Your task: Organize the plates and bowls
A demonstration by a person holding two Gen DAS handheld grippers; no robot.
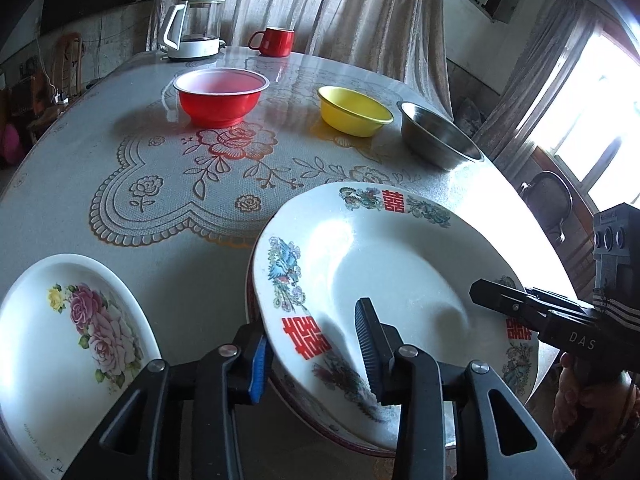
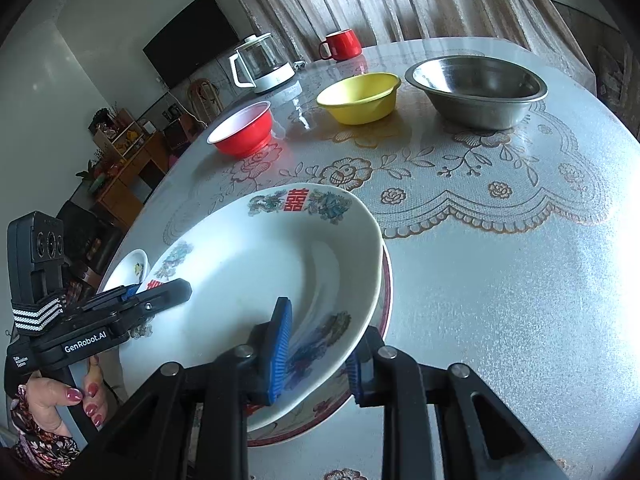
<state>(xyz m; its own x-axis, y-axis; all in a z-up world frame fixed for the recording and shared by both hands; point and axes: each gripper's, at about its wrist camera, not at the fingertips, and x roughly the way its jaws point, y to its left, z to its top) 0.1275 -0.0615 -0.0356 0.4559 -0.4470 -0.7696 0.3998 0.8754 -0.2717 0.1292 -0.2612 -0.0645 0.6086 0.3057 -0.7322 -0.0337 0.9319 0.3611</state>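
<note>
Left wrist view is showing the left gripper (image 1: 316,354) straddling the near rim of a white double-happiness plate (image 1: 384,264), 1 finger under the rim and 1 inside the well, so the jaws are clamped on the plate edge. Right wrist view is showing the right gripper (image 2: 316,356) pinching the opposite rim the same way. With 2 grips on opposite sides, the plate is being held tilted, probably to steady it while it sits over a red-rimmed plate (image 2: 386,280) beneath; whether the 2 plates are touching is unclear. A rose plate (image 1: 60,332) is lying just left of them on the table (image 1: 192,264). Farther back, well apart, a red bowl (image 1: 221,98), a yellow bowl (image 1: 354,110) and a steel bowl (image 1: 438,136) are standing in a row, unstacked. A kettle (image 1: 192,28) and a red mug (image 1: 274,41) are sitting at the far edge.
</note>
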